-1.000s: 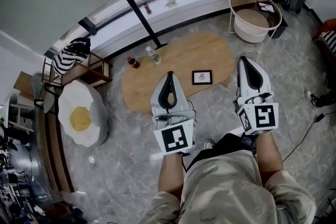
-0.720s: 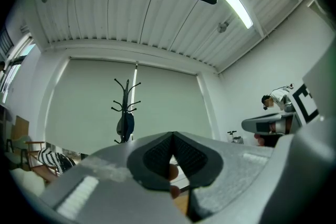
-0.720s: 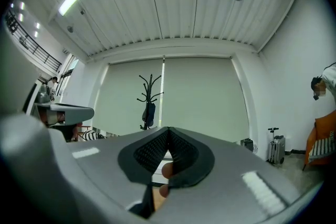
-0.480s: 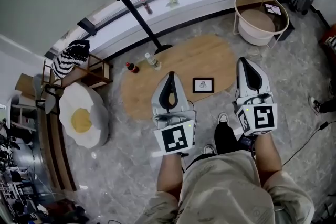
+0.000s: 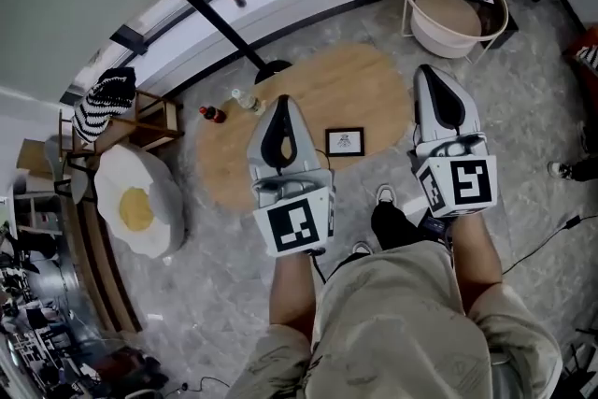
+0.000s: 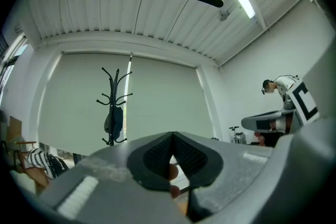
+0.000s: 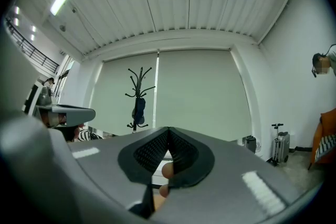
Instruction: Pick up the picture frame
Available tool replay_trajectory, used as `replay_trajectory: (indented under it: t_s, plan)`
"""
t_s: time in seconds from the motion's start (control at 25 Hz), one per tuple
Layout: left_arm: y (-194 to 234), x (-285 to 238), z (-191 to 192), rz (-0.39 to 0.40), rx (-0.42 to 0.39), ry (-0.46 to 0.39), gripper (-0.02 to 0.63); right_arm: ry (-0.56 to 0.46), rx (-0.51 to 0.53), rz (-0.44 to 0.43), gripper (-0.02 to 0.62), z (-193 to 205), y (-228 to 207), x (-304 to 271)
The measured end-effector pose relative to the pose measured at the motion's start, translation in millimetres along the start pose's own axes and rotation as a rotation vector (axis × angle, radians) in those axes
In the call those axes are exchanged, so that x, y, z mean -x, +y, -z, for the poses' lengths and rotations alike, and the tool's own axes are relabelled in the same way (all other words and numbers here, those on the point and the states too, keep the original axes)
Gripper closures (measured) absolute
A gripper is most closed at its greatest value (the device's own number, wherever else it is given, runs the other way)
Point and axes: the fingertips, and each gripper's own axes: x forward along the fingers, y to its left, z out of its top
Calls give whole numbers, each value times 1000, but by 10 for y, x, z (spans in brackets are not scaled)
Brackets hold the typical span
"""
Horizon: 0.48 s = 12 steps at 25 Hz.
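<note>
- At the centre of the head view, the picture frame lies flat on the oval wooden table, close to the table's lower edge. It has a dark border round a pale print.
- In that view the frame shows between my two claws. It is just right of the left gripper and well left of the right gripper.
- The left gripper's body covers part of the table's lower left edge, and the right gripper's body covers the table's right end.
- In its own view the left gripper has its ribbed pads pressed together, with only each other between them.
- The right gripper is closed the same way, pad against pad.
- Both gripper views look level at a pale window blind.
- Left of the frame and well apart from it, a red-capped bottle and a clear bottle stand near the table's left end.
- The coat stand slants in from the upper left, and its base sits at the table's upper edge.
- At the upper right stands a round side table.
- At the left lies a fried-egg cushion.
- At the bottom, my shoe rests beside the table's lower edge.
</note>
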Motion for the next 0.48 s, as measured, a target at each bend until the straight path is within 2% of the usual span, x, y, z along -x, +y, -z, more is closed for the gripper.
replay_trajectory:
  t_s: [0.48]
  plan:
    - [-188, -588, 103, -32, -33, 15, 601, 4, -50, -1, 593, 222, -515, -448]
